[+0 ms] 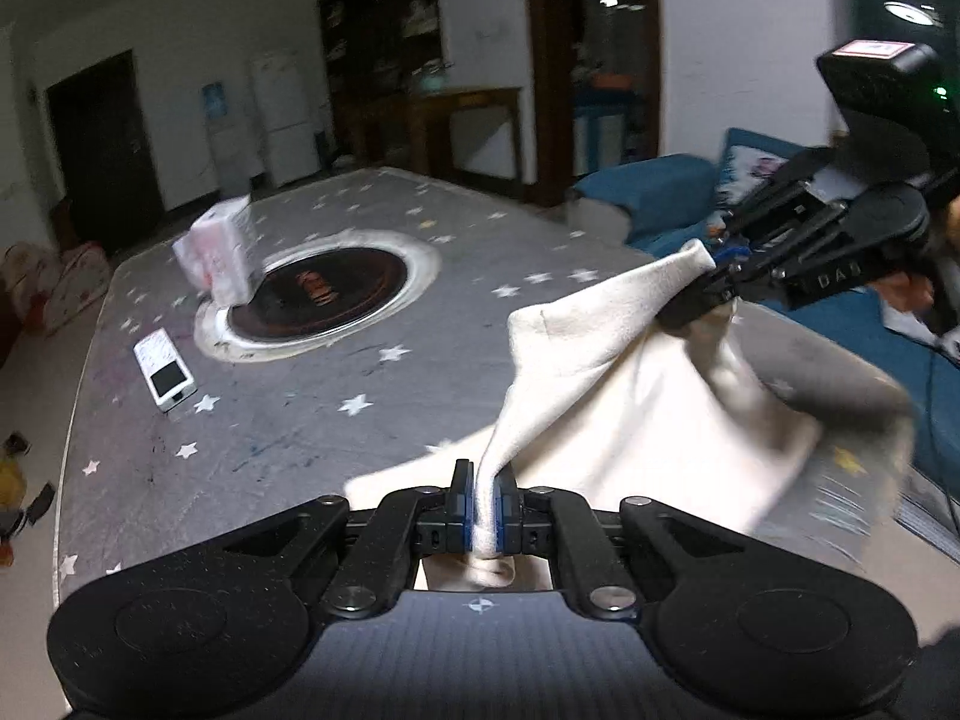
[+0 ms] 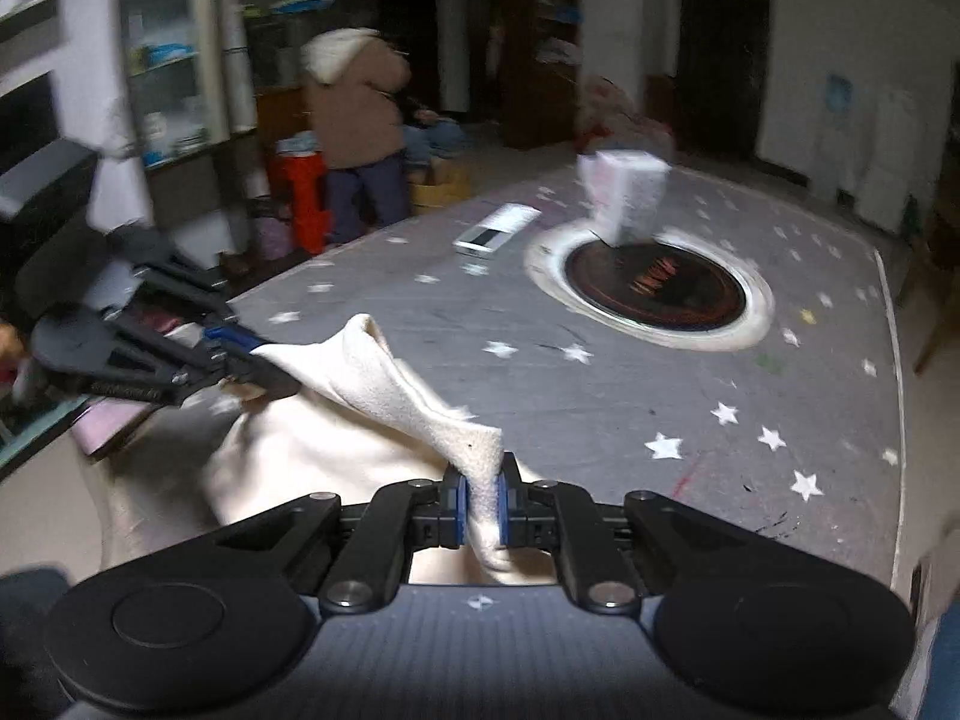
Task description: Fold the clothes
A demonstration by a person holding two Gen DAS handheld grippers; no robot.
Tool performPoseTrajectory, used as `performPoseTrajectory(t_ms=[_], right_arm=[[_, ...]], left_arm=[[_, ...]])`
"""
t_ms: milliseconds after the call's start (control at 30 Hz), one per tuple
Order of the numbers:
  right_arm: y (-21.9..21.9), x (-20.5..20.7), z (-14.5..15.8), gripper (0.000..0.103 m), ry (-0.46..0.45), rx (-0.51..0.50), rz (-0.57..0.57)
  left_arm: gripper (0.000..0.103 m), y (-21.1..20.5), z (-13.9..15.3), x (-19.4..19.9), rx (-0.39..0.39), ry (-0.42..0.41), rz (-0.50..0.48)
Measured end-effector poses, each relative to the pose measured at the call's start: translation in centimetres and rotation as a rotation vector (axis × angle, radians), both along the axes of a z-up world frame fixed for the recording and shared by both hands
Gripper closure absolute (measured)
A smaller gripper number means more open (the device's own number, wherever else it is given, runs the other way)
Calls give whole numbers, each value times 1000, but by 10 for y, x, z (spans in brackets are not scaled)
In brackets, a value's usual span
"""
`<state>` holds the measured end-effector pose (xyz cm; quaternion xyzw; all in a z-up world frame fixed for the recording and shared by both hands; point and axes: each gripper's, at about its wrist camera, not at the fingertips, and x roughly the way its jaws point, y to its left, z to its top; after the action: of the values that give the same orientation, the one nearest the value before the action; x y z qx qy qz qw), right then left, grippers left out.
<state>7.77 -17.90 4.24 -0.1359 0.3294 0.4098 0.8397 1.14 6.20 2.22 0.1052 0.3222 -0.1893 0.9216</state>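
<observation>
Both grippers clamped on one cream cloth [image 1: 606, 396], held up above the near end of a grey star-printed table [image 1: 288, 420].

Left gripper [image 1: 485, 501]: blue pads pinched tight on a bunched edge of the cloth, fabric squeezed through the gap and bulging below. Same tool seen from the right wrist camera at far left [image 2: 252, 369], gripping the opposite raised corner.

Right gripper [image 2: 482, 504]: clenched likewise on a twisted corner, cloth rising out of the pads in a ridge toward the other tool. Seen from the left wrist camera at upper right [image 1: 699, 300], biting the peaked corner there.

Cloth slack between the two grips — sagging in a broad fold, lower part draped onto the table near its front edge. Edges blurred with motion.

Farther up the table: round dark inset ringed in white [image 1: 327, 294], a white wrapped pack [image 1: 216, 258] standing at its rim, a white flat device with a dark screen [image 1: 165, 369] lying apart to the side.

Beyond the table: blue sofa [image 1: 654, 192], dark doorway, shelving. From the right wrist camera — a person in a brown hooded jacket [image 2: 357, 120] standing back-turned beside a red stool [image 2: 306, 198].
</observation>
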Motion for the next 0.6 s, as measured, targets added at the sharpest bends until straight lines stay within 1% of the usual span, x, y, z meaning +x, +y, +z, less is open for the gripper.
performPoseTrajectory(t_ms=[67, 133, 233, 300, 333, 367, 400, 500, 533, 567, 600], right_arm=[[6, 20, -17, 95, 29, 0, -35], [12, 38, -35, 94, 57, 1, -76], [20, 53, -63, 93, 61, -12, -145], [21, 59, -81, 85, 65, -18, -194], [20, 61, -86, 84, 78, 1, -219], [17, 62, -87, 79, 84, 29, -246], [13, 63, -86, 78, 83, 46, -273], [3, 65, -82, 77, 89, 90, -343], [1, 65, -80, 77, 83, 91, -360], [0, 64, -78, 77, 75, 90, -372], [1, 61, -75, 77, 58, 84, -369]], left_arm=[[96, -3, -12, 19, 29, 3, 41], [96, -4, -25, 34, 31, 21, 85], [95, -6, -42, 53, 35, 40, 143], [93, -9, -51, 59, 43, 40, 168], [92, -10, -53, 60, 47, 33, 183], [92, -10, -53, 61, 39, 28, 198], [91, -9, -53, 62, 25, 26, 214], [86, -9, -52, 64, 7, 10, 251], [81, -8, -52, 65, 11, 8, 263], [73, -8, -52, 66, 16, 7, 275], [71, -6, -51, 66, 13, 3, 284]])
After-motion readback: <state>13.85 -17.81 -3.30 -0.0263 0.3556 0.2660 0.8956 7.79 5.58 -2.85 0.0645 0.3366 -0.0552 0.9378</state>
